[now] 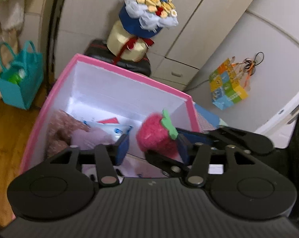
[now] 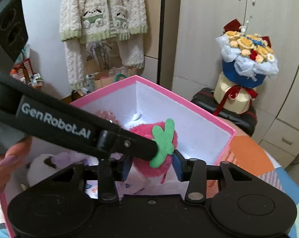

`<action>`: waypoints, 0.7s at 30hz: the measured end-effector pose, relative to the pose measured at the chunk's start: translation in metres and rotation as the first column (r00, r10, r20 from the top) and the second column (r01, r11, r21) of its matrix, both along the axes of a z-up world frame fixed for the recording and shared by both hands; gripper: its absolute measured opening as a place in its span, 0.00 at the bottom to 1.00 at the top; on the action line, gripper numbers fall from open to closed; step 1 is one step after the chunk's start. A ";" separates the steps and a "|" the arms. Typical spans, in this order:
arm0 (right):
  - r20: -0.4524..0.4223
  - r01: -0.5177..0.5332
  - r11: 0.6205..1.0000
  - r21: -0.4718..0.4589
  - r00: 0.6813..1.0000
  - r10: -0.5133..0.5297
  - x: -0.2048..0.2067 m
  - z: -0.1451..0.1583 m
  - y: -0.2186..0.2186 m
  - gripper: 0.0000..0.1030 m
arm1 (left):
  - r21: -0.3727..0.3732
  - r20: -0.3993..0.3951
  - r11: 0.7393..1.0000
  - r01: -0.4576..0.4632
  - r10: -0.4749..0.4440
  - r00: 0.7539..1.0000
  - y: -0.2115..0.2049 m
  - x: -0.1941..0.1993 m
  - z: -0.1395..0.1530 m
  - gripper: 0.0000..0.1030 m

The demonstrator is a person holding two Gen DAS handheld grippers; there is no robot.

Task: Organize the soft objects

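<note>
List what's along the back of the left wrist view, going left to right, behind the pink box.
Teal tote bag on the floor → flower bouquet in its blue wrap, standing on a cream ribboned box → colourful paper gift bag hanging on the pale wall at the right.

Both grippers point downward, close together. The left gripper (image 1: pixel 152 148) has its jaws apart; the right gripper (image 2: pixel 152 167) also. A hand (image 2: pixel 4 164) grips the left one.
</note>
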State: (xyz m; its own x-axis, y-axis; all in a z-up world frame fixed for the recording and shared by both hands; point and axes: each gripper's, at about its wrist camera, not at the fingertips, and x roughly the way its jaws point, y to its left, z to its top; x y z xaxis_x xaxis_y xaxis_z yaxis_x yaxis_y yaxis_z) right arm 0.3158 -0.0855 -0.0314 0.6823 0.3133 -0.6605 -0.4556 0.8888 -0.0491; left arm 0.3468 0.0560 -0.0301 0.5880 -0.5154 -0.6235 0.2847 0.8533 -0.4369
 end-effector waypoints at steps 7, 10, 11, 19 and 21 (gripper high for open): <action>0.091 -0.050 0.996 0.078 0.995 0.042 -0.050 0.010 -0.016 0.59 | 0.069 0.142 0.998 -0.010 0.000 0.990 0.013 -0.045 0.017 0.60; 0.117 -0.035 0.993 0.113 0.993 0.022 -0.074 0.010 -0.020 0.59 | 0.074 0.169 0.997 -0.025 0.013 0.986 0.018 -0.067 0.021 0.62; 0.122 -0.030 0.991 0.134 0.992 0.014 -0.082 0.010 -0.022 0.59 | 0.074 0.168 0.997 -0.031 0.018 0.986 0.020 -0.071 0.023 0.63; 0.144 0.023 0.979 0.203 0.988 -0.052 -0.122 0.015 -0.034 0.59 | 0.097 0.189 0.993 -0.067 0.048 0.981 0.026 -0.113 0.030 0.66; 0.156 0.032 0.981 0.191 0.986 -0.062 -0.132 0.016 -0.034 0.59 | 0.102 0.200 0.992 -0.070 0.048 0.979 0.027 -0.120 0.033 0.71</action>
State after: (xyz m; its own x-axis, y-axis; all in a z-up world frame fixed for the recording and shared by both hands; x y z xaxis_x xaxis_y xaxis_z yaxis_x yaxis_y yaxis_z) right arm 0.1842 -0.1199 -0.0151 0.7918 0.3859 -0.4735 -0.4127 0.9094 0.0510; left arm 0.2264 0.0827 0.0024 0.7318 -0.4120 -0.5428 0.3038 0.9102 -0.2814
